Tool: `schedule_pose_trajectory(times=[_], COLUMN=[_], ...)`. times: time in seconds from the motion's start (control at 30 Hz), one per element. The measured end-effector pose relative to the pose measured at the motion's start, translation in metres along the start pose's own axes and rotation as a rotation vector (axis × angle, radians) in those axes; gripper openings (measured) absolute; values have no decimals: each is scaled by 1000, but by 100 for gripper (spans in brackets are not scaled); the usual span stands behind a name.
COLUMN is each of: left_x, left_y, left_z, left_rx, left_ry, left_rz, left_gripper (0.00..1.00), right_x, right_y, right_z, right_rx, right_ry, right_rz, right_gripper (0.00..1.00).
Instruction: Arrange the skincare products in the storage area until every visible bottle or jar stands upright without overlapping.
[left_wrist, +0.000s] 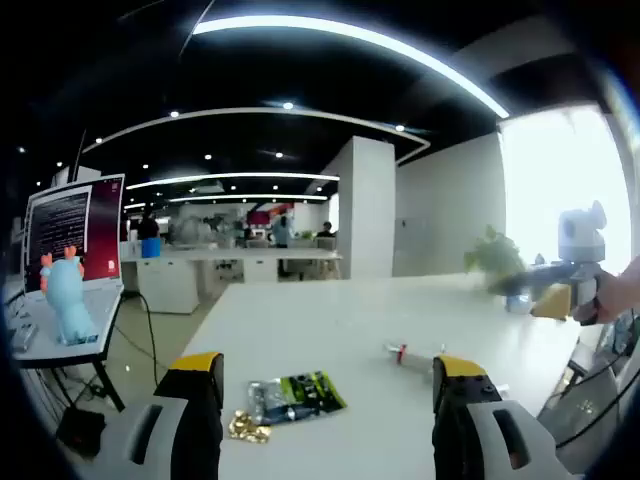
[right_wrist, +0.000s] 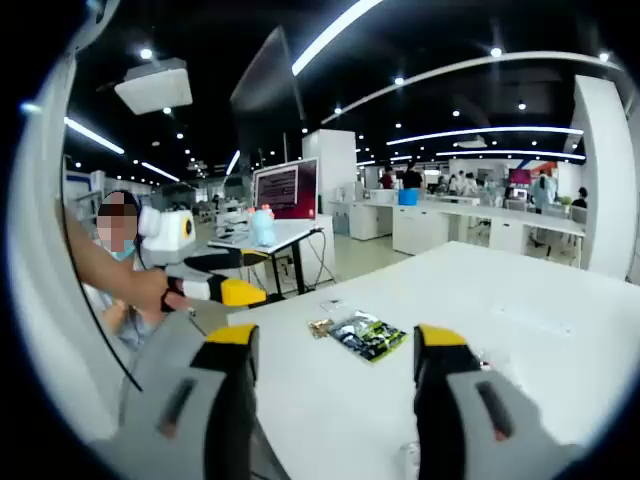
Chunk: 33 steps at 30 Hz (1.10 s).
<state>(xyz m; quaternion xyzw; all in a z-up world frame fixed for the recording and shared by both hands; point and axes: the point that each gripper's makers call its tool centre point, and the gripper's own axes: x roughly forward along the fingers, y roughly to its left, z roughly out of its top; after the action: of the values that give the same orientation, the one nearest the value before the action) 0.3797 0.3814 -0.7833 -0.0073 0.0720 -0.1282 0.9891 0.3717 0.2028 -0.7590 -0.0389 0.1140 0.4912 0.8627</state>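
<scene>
Flat black-and-green foil sachet lying on white table; crumpled gold wrapper touching it; small white tube, red band, apart.

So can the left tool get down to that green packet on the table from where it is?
Probably yes. The left tool stands open above the white table, the green packet lies flat just ahead between its jaws, and nothing sits between them; only a small gold wrapper lies beside it.

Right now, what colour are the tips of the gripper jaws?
Yellow tips on dark grey jaws; clearest in the right gripper view, on the right gripper.
</scene>
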Motion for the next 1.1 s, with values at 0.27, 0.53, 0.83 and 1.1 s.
schedule_pose_trajectory(times=[0.27, 0.53, 0.83, 1.1], left_x=[3, 7, 8, 9], left_y=[-6, -19, -12, -14], left_z=[-10, -24, -21, -23], left_rx=[22, 106, 62, 68], left_ry=[19, 54, 36, 44], left_rz=[-19, -38, -10, -12], left_gripper=[94, 92, 92, 92], right_x=[-1, -6, -7, 0], right_y=[1, 2, 5, 10], right_z=[-19, -43, -64, -77], right_rx=[24, 76, 94, 92], right_ry=[35, 75, 122, 160], right_rz=[-4, -10, 6, 34], right_gripper=[66, 68, 71, 72])
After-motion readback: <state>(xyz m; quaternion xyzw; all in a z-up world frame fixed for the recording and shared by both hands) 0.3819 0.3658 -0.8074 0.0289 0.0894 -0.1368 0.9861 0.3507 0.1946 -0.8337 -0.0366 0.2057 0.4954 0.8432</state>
